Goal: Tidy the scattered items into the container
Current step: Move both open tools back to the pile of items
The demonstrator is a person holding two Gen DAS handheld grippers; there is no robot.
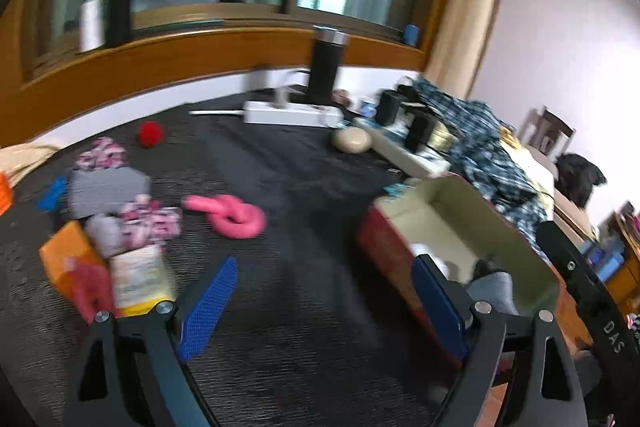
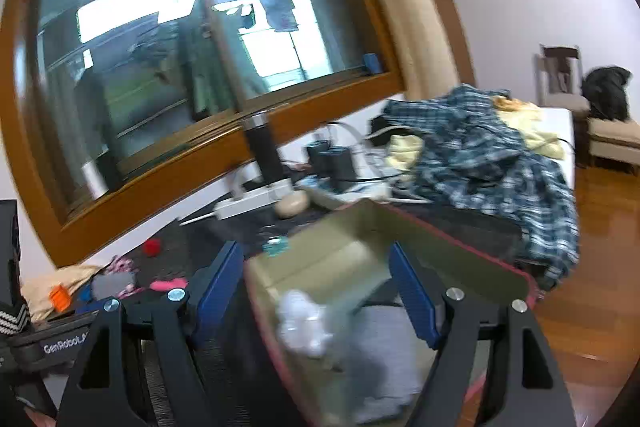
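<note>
Dark textured mat (image 1: 288, 187) covers the work surface, with a wood-framed window (image 1: 224, 39) behind it.

Left wrist view: left gripper (image 1: 324, 301) hangs over bare mat, blue pads wide apart, nothing between them. The open box (image 1: 516, 227), red outside and cream inside, sits at right; the right-hand pad overlaps its near wall. Something white and something grey lie inside, blurred. Scattered items are at left: pink knotted rope (image 1: 234, 213), red pompom (image 1: 150, 133), grey block (image 1: 106, 189), orange box (image 1: 66, 257), a white-yellow packet (image 1: 138, 279), and pink-patterned fabric pieces (image 1: 150, 221). Farther back are a black flask (image 1: 326, 67), a white power strip (image 1: 292, 113), a beige oval case (image 1: 352, 139) and plaid clothing (image 1: 488, 147). The other tool's black body crosses the right edge.

Right wrist view: right gripper (image 2: 316, 285) sits above the box (image 2: 320, 239), fingers spread and empty, left pad outside the box's left wall, right pad over its interior. A white crumpled item (image 2: 302, 323) and a grey cloth (image 2: 380, 355) lie in the box, both blurred. Pink rope (image 2: 168, 283), red pompom (image 2: 152, 246) and an orange piece (image 2: 60, 298) remain on the mat at left. Plaid clothing (image 2: 500, 163) is heaped behind the box, beside the wood floor (image 2: 592, 267).
</note>
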